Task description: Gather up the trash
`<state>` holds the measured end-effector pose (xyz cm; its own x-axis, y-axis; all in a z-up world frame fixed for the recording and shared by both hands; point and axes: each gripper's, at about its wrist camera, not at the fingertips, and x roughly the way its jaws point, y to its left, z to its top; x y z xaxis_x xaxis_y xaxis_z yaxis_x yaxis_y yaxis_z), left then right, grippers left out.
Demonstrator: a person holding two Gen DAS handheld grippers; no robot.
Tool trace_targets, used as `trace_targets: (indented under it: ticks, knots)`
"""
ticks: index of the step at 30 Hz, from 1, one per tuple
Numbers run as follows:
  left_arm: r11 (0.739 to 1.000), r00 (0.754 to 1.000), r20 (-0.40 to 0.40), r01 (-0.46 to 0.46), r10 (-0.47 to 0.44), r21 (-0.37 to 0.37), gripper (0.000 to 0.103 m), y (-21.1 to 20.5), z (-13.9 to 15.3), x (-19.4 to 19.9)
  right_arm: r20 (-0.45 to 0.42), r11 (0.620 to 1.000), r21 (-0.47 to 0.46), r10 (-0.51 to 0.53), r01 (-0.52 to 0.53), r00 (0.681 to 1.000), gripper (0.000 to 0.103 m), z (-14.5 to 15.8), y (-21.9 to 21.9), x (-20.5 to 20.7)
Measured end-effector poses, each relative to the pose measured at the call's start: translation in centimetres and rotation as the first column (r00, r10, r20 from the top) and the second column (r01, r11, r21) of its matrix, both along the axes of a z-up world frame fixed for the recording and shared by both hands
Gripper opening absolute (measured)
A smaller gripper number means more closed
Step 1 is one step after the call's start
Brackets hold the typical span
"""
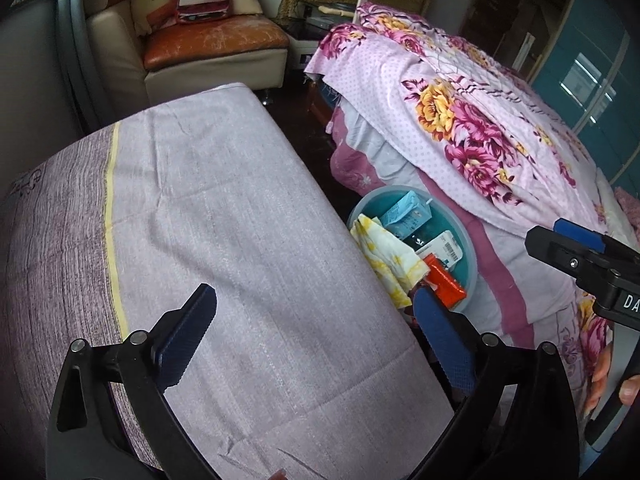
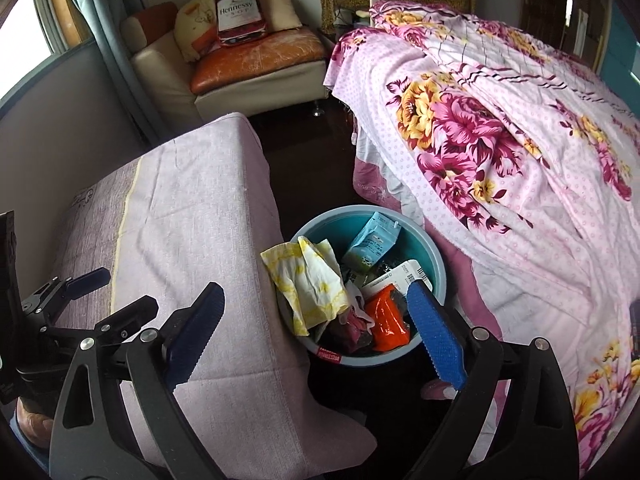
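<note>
**Bin sits full between counter and bed, both claws empty**

Nearest the cameras, the left claw [image 1: 316,336] and right claw [image 2: 316,336] stand spread wide with nothing between their blue pads. The left one hovers over a counter [image 1: 224,216] draped in pale lilac cloth; the right one hangs above the round blue trash bin [image 2: 434,256] on the dark floor. The bin is wedged between the counter's edge and the bed [image 2: 500,152] (floral pink cover hanging beside its rim). Inside lie a yellow-and-white wrapper [image 2: 316,284] draped over the near rim, an orange packet [image 2: 386,320], a white barcoded label [image 2: 404,274] and a light blue carton [image 2: 372,244]. Farther back stands a cream armchair [image 2: 248,80] holding a bottle-shaped cushion [image 2: 239,10].
</note>
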<state>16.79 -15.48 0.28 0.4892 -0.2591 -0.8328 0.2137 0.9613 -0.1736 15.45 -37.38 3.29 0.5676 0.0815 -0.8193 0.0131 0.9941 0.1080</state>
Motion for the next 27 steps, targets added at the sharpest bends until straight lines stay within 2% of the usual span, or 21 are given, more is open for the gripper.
trace_targets:
  ticks: [12, 27]
  knots:
    - [0.998, 0.999, -0.005, -0.054, 0.053, -0.014, 0.099, 2.5, -0.1, -2.5, 0.005, 1.0, 0.002, 0.009, -0.009, 1.0, 0.089, 0.7, 1.3, -2.6]
    - [0.996, 0.996, -0.011, -0.094, 0.094, -0.007, 0.099, 3.6, -0.8, -3.0, -0.009, 1.0, 0.005, 0.011, -0.011, 1.0, 0.089, -0.1, 2.0, -3.3]
